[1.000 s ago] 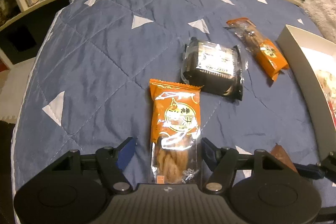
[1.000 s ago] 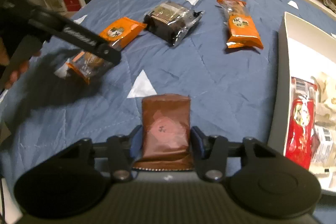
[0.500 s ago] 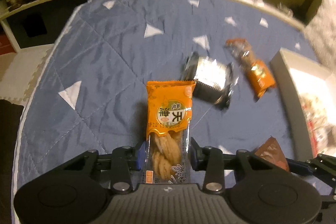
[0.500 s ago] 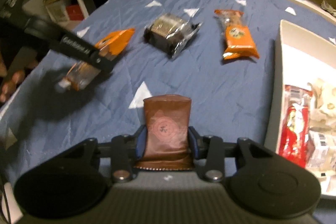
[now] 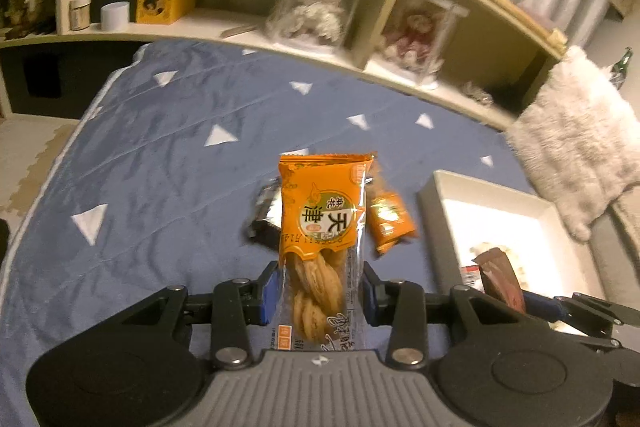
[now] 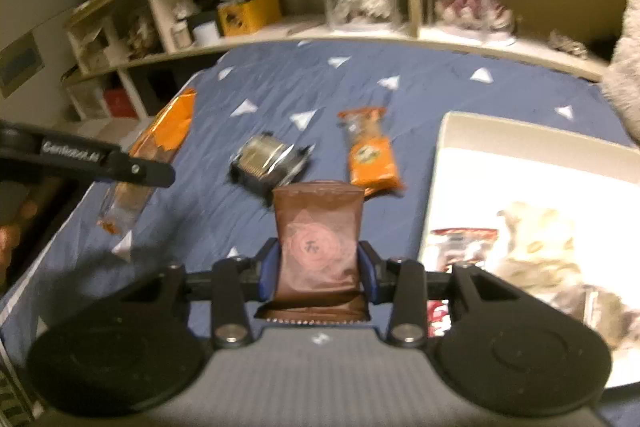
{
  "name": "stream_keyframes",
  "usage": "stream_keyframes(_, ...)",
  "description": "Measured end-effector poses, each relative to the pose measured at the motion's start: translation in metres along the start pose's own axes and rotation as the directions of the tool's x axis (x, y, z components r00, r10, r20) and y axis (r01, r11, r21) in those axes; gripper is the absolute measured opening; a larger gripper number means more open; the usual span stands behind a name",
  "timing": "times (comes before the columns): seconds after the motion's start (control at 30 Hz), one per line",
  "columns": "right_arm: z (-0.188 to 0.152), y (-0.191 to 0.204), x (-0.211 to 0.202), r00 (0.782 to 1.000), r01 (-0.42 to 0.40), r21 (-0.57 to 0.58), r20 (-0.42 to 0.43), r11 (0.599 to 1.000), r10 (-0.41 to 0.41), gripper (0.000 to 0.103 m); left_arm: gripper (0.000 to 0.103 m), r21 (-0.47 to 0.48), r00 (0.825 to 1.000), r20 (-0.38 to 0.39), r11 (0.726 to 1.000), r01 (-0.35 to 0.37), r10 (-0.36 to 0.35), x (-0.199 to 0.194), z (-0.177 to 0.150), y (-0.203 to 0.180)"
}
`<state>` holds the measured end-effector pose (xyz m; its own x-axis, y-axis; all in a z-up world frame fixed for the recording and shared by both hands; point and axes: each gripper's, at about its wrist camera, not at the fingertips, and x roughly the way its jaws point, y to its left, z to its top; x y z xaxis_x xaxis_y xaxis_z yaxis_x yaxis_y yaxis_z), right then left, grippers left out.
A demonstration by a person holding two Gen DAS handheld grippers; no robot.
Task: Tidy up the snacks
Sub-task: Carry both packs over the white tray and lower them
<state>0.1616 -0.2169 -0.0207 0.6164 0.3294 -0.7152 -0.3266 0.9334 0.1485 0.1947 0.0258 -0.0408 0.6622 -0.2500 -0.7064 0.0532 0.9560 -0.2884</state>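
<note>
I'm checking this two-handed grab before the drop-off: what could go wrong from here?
1. The left gripper pinches only the clear lower end of the orange twist-snack packet; the tall top could flop or slip.
2. The right gripper holds the brown packet close beside it; both heading for the white box might collide.
3. The box already holds snacks, so drops may land on them.

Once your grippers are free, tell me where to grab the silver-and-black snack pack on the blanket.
Judging by its pose, come from above and pinch the silver-and-black pack across its narrow width, near the middle. It lies flat on the blue blanket, clear of the orange packet beside it.
</note>
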Motion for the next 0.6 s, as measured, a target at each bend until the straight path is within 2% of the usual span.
stream_keyframes(0.27,0.005,-0.033,-0.028,0.995,0.083,0.033,0.056,0.996,-0.085,0.047,0.042,0.010,0.997,0.019,0.997,0.071,-0.071,0.003,0.003,-0.038)
stream_keyframes(0.6,0.001,-0.107,-0.055,0.974,0.191,0.150,0.091,0.970,-0.206,0.047,0.042,0.062,0.992,-0.012,0.990,0.129,-0.128,0.034,0.008,-0.103)
